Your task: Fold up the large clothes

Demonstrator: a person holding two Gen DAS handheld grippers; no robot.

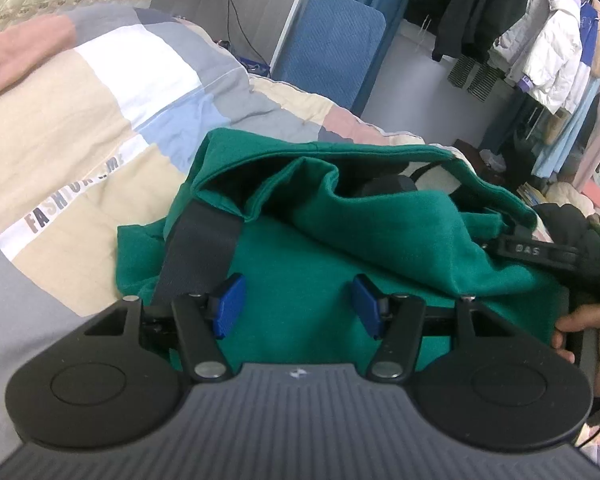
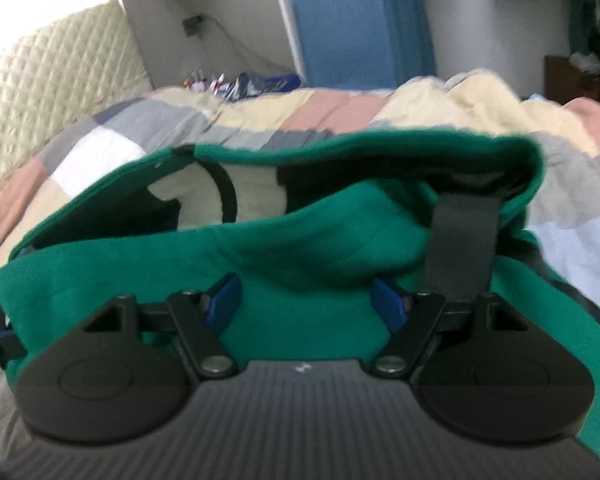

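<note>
I count one green garment (image 1: 312,264) at my twelve o'clock, one patchwork quilt (image 1: 80,128) beneath, and my two grippers: left (image 1: 298,306), right (image 2: 306,306).

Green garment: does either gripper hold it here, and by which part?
Neither. The left gripper and right gripper both stand with jaws open above the green garment, blue pads apart and clamping no fabric.

Green garment (image 1: 300,248) on patchwork bed (image 1: 80,128)
</note>
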